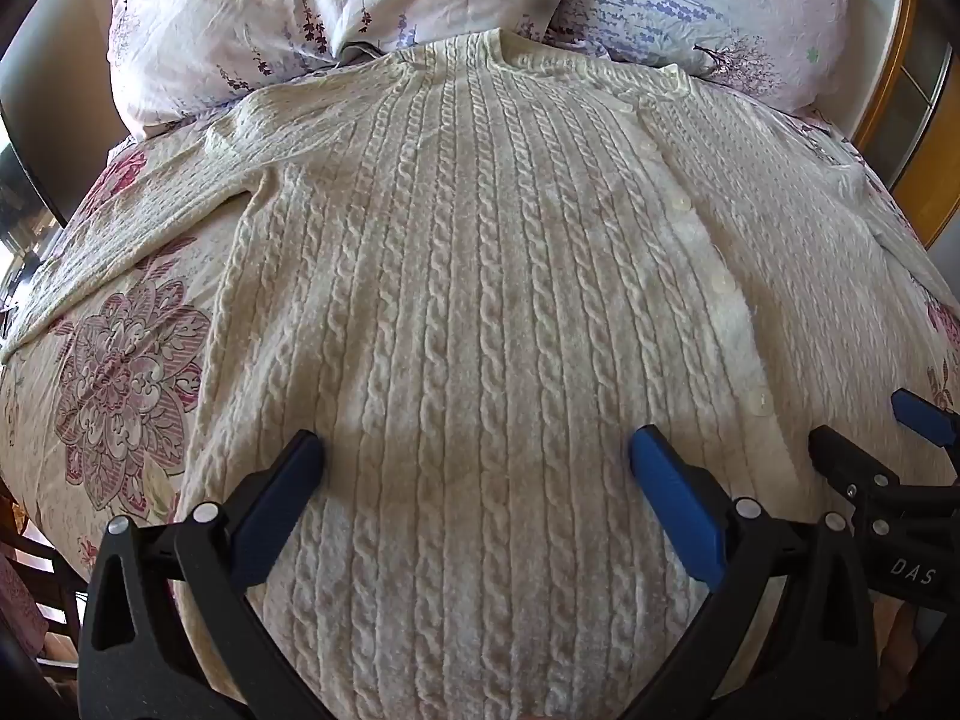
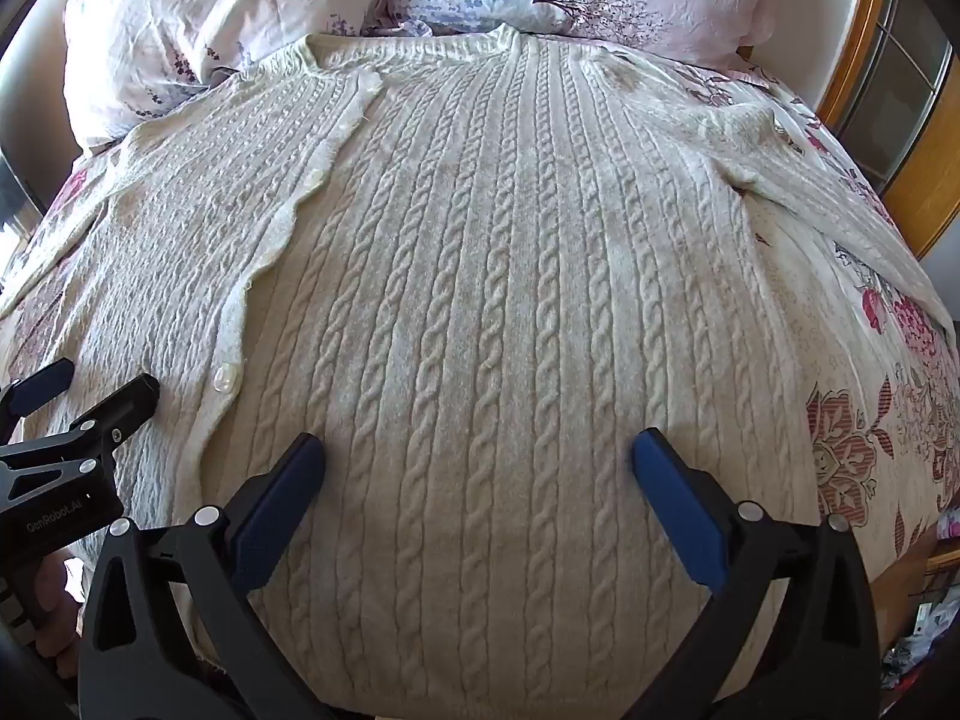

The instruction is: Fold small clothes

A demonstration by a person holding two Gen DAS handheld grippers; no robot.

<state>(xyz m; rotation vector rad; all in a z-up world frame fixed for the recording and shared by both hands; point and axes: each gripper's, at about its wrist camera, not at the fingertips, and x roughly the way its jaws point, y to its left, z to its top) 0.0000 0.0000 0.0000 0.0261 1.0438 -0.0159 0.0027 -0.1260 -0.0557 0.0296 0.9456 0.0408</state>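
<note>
Left gripper [image 1: 477,450]: jaws wide, holding nothing | Right gripper [image 2: 479,450]: same | Cardigan [image 1: 480,276]: flat on bed [image 1: 120,360], hem beneath both grippers | Risk: pinching only the top layer near the placket [image 2: 288,222] would leave the lower layer behind and skew the fold.

You're looking at a bed w/ a flowered cover [image 1: 120,372], pink and cream blooms. All places below are relative to that bed. At its head: two crumpled pillows [image 2: 228,18], pale pink w/ purple sprigs, side by side, touching. Behind them a white wall [image 2: 24,90]. On the bed's right side, near the head: a wood-framed glass panel [image 2: 888,102], window or door, can't tell. Daylight falls bright across the cover. Dark furniture [image 1: 24,180] at the bed's left, blurred.
</note>
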